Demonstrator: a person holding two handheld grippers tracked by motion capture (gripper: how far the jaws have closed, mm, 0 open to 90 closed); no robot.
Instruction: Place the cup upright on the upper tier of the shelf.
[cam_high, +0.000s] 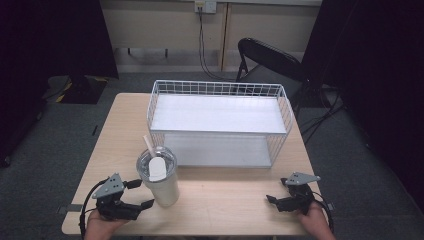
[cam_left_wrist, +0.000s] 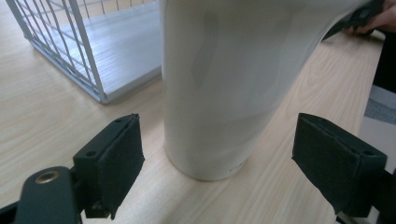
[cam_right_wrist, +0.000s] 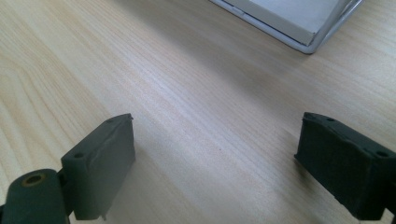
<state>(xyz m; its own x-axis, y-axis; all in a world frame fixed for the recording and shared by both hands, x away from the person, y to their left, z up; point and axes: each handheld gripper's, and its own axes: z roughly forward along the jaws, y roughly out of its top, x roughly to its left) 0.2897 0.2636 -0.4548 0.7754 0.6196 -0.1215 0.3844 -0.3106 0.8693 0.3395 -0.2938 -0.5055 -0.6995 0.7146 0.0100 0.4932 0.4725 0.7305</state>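
The left gripper (cam_high: 141, 194) sits at the lower left of the high view, its jaws spread wide on either side of a white cup (cam_high: 161, 176) and not touching it. In the left gripper view the cup (cam_left_wrist: 229, 84) rises up the middle of the frame, upright on the table (cam_left_wrist: 42, 121), with a black pad (cam_left_wrist: 119, 163) clear of it on each side. The cup has a clear lid and a straw (cam_high: 148, 145) leaning to the upper left. The right gripper (cam_high: 276, 191) rests at the lower right of the high view, jaws spread, with bare wood between them. A white wire basket (cam_high: 220, 120) stands in the centre, just behind the cup. A dark chair (cam_high: 270, 57) sits beyond the table, at the upper right.
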